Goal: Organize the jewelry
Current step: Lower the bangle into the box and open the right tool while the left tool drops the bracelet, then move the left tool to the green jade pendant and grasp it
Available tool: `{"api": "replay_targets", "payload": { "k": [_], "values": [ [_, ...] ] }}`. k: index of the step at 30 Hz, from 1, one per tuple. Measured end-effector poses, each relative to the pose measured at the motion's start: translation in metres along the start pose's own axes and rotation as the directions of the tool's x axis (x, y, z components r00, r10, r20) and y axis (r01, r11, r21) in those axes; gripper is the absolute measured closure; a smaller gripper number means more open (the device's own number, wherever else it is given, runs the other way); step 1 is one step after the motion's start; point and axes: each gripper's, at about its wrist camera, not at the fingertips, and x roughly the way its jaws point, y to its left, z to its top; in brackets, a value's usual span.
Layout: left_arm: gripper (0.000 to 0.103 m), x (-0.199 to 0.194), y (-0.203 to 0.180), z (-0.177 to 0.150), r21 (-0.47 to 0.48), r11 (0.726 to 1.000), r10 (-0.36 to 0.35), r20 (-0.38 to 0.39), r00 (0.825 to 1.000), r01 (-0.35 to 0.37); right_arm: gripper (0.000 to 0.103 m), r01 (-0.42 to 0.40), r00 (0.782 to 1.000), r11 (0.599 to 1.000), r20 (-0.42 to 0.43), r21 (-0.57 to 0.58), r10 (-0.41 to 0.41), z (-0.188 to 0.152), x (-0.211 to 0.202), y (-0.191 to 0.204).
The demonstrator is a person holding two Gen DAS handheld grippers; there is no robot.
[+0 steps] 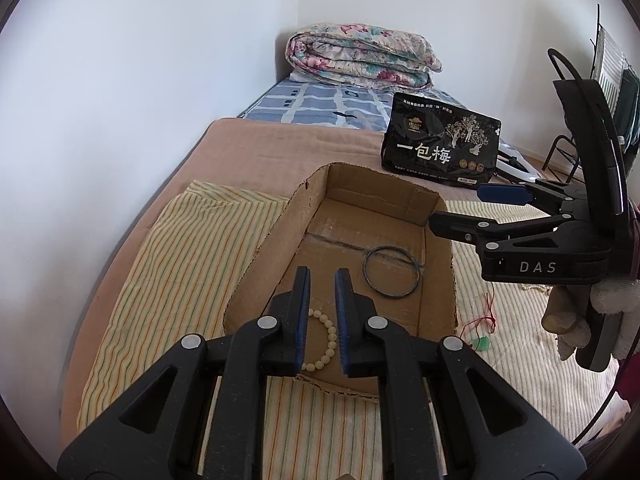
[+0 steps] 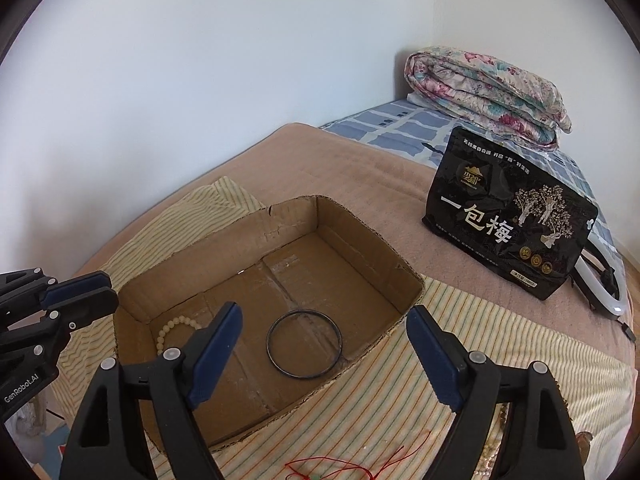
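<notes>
A shallow cardboard box [image 1: 436,204] [image 2: 280,216] lies on a striped cloth on the bed. On its floor lie a thin black bangle [image 1: 365,271] [image 2: 269,340] and a cream bead bracelet [image 1: 330,336] [image 2: 168,326]. My left gripper [image 1: 322,276] [image 2: 108,292] hangs over the box's near-left edge, above the bracelet. Its pads are almost together and nothing is in the slit. My right gripper [image 2: 324,312] [image 1: 460,208] stands wide open over the box's right side, empty, with the bangle below it. A red cord with a green pendant [image 1: 482,342] [image 2: 340,464] lies on the cloth outside the box.
A black snack bag [image 1: 440,148] [image 2: 508,220] stands behind the box. A folded floral quilt [image 1: 360,56] [image 2: 484,92] lies at the far end of the bed and a white wall runs along the left. A ring light [image 2: 600,292] lies by the bag. A gloved hand [image 1: 608,304] holds the right gripper.
</notes>
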Motion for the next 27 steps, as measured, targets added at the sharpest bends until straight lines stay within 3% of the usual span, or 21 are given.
{"api": "replay_targets", "payload": {
  "k": [5,9,27],
  "values": [
    [0.092,-0.010,-0.009,0.000,0.006,1.000,-0.021,0.008,1.000,0.021,0.017,0.012,1.000,1.000,0.023,0.018,-0.012,-0.005,-0.020,-0.011],
    [0.065,-0.019,-0.021,0.000,0.020,0.998,-0.065,0.024,0.998,0.065,0.016,0.031,0.999,0.999,0.041,0.037,-0.032,-0.013,-0.039,-0.025],
    [0.065,-0.033,-0.102,-0.012,0.128,0.975,-0.180,-0.007,0.984,0.180,0.006,0.181,0.976,0.971,0.093,0.155,-0.197,-0.074,-0.134,-0.116]
  ]
}}
